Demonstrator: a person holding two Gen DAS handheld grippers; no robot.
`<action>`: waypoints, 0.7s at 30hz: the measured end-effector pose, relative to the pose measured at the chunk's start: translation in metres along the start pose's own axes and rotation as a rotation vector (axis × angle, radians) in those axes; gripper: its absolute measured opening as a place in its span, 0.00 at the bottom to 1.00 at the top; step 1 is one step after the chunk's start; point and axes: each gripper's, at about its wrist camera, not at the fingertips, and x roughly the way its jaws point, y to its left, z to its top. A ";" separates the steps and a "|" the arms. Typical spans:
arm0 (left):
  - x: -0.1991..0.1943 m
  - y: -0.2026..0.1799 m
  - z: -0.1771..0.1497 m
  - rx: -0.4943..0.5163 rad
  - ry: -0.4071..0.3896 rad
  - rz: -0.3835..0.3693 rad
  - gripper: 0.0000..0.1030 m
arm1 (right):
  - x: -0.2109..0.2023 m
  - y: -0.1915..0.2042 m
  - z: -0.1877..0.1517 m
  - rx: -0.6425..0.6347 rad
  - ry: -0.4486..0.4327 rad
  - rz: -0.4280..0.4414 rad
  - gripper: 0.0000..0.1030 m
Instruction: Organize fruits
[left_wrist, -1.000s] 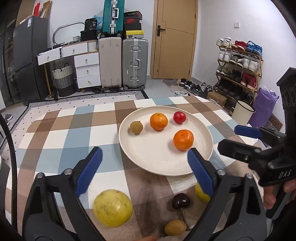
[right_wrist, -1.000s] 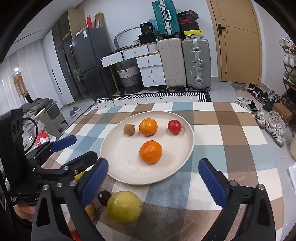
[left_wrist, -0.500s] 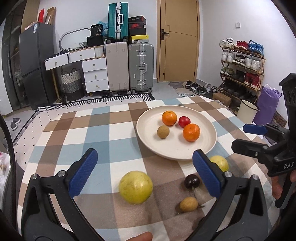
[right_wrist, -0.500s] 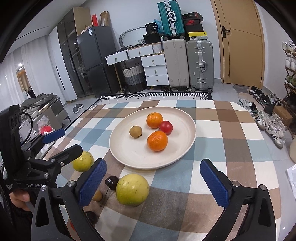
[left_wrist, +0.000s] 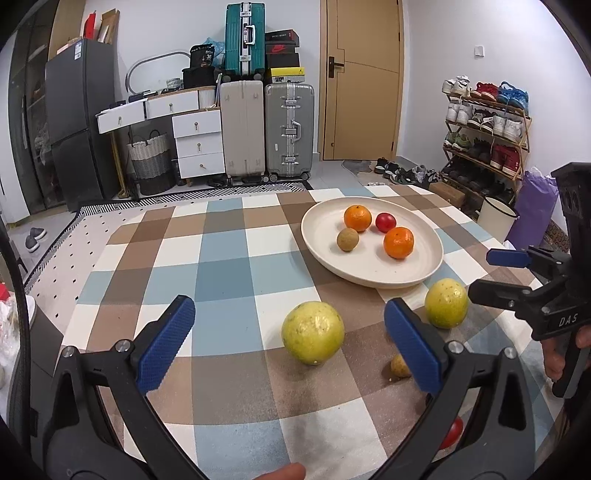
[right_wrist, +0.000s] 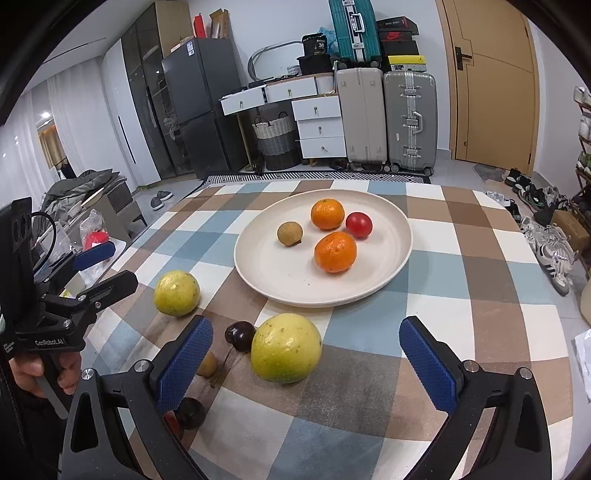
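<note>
A cream plate (left_wrist: 424, 275) (right_wrist: 258, 273) on the checked tablecloth holds two oranges (right_wrist: 335, 252), a red fruit (right_wrist: 358, 224) and a small brown fruit (right_wrist: 290, 233). In front of the plate lie a large yellow-green fruit (left_wrist: 313, 332) (right_wrist: 286, 348), a smaller one (left_wrist: 446, 303) (right_wrist: 177, 293), a dark cherry (right_wrist: 239, 335), a small tan fruit (left_wrist: 399, 366) (right_wrist: 207, 363) and another dark fruit (right_wrist: 190, 412). My left gripper (left_wrist: 288, 343) is open, just before the large fruit. My right gripper (right_wrist: 306, 358) is open, with the same fruit between its fingers' line.
The table's right edge drops to a shoe rack (left_wrist: 484, 129) and a bin (left_wrist: 495, 216). Suitcases (left_wrist: 288, 129), white drawers (left_wrist: 195, 144) and a dark fridge (left_wrist: 77, 122) stand behind. A small red fruit (left_wrist: 453, 432) lies near the front edge.
Both grippers have drawn back from the plate towards the near edge, so the loose fruits now lie ahead of them. Both stayed open. No fruit moved.
</note>
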 end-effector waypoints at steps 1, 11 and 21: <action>0.001 0.000 -0.001 0.001 0.008 -0.002 0.99 | 0.001 0.000 -0.001 -0.001 0.004 0.000 1.00; 0.028 -0.001 -0.005 -0.012 0.095 0.019 0.99 | 0.019 0.001 -0.008 0.000 0.068 0.010 1.00; 0.052 0.007 -0.009 -0.054 0.167 0.000 0.98 | 0.031 -0.002 -0.013 0.024 0.124 0.020 0.99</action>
